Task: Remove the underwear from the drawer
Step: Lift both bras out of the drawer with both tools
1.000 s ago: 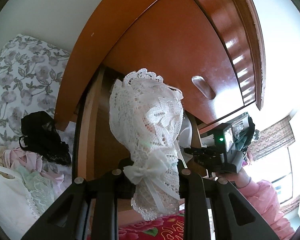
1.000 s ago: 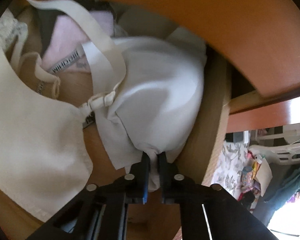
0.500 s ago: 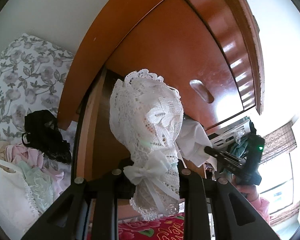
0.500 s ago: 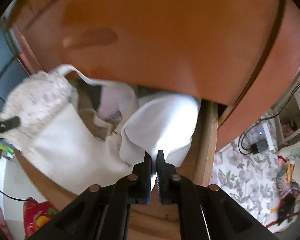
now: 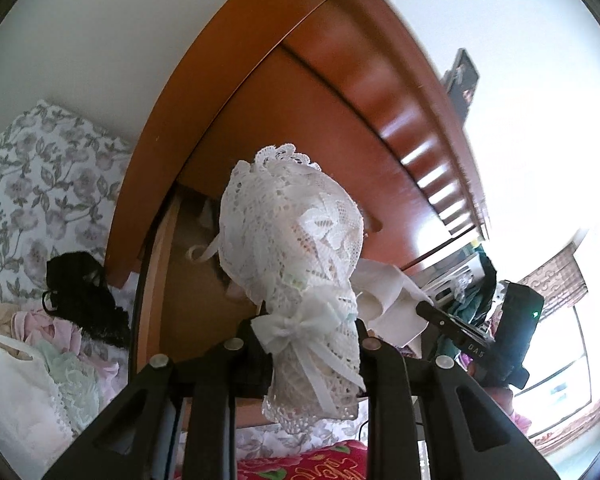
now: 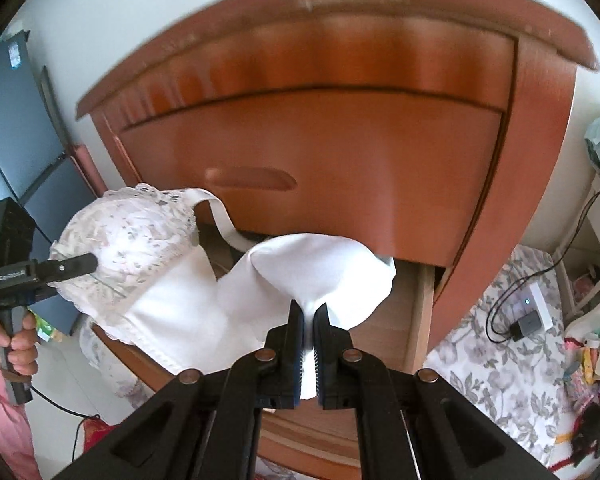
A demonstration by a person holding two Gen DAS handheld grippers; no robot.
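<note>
Lace bra cup [image 5: 296,240] clamped in left gripper [image 5: 306,344], plain white cup [image 6: 320,272] pinched tight in right gripper [image 6: 309,320]; held high so straps clear open drawer [image 6: 420,312], probably.

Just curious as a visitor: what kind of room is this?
Most likely a bedroom: a wooden chest of drawers with its drawer open, a floral bedspread beside it, and underwear piled on that spread.
</note>
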